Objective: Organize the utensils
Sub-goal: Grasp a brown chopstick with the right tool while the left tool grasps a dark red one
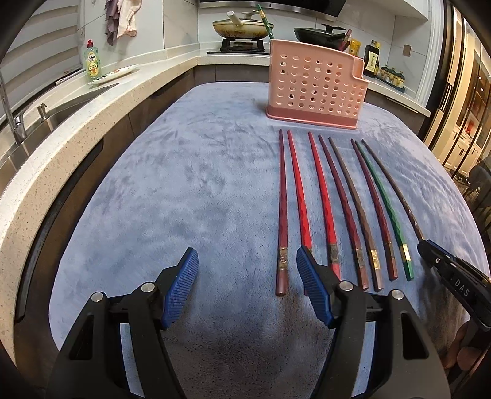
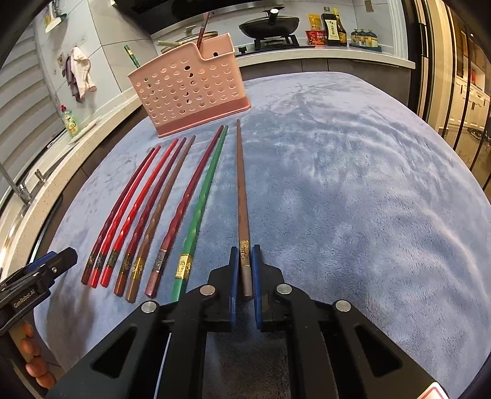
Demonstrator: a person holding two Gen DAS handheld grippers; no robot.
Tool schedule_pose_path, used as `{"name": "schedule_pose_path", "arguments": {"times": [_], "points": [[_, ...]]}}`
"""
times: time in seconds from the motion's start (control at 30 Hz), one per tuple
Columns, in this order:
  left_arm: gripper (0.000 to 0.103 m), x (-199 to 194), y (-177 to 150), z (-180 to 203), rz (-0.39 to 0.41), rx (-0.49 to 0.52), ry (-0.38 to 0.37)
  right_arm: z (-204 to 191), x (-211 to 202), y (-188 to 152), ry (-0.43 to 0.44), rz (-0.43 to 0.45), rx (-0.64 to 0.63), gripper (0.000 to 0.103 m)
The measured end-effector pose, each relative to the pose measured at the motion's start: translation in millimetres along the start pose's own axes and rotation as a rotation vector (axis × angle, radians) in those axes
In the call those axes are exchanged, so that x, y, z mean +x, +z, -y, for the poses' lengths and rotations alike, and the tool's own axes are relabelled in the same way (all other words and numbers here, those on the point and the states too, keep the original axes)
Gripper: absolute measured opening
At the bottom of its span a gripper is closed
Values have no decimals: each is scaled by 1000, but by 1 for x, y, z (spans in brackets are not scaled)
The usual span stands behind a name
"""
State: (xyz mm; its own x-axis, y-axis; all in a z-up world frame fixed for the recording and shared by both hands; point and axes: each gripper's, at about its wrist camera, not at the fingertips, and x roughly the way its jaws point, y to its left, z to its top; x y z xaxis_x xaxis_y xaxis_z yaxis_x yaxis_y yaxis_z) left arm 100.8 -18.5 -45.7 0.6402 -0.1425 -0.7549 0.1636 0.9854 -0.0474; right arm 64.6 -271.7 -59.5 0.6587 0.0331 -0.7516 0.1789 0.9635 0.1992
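Chopsticks (image 1: 331, 208) lie in a row on the blue cloth (image 1: 199, 184) over the table, thick ends near, tips pointing far toward the pink perforated holder (image 1: 313, 89), an orientation that lets each be taken by its handle end. Far left, beyond the cloth, run the sink (image 1: 46, 116) and a green detergent bottle (image 1: 93, 61). The left claw (image 1: 245, 288) hovers low with its blue pads wide apart and empty; its right pad overlaps the near ends of the leftmost red sticks, probably ready for a later pick. The holder stands at the far end of the row, and two chopsticks, one green (image 2: 132, 56) and one reddish (image 2: 203, 29), already stand in it, so sorting appears under way. At the right end of the row, the right claw (image 2: 244, 270) is closed on the brown chopstick (image 2: 241, 190) at its gold-banded end; whether that stick is off the cloth cannot be told.
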Motion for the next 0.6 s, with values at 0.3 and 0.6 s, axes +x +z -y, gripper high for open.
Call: {"name": "schedule_pose_path", "arguments": {"times": [0.3,0.6], "points": [[57,16,-8,1,-45,-13,-7,3,0,-2,16,5,11,7],[40,19,-9,1,-47,-10,12,3,0,-2,18,5,12,7]]}}
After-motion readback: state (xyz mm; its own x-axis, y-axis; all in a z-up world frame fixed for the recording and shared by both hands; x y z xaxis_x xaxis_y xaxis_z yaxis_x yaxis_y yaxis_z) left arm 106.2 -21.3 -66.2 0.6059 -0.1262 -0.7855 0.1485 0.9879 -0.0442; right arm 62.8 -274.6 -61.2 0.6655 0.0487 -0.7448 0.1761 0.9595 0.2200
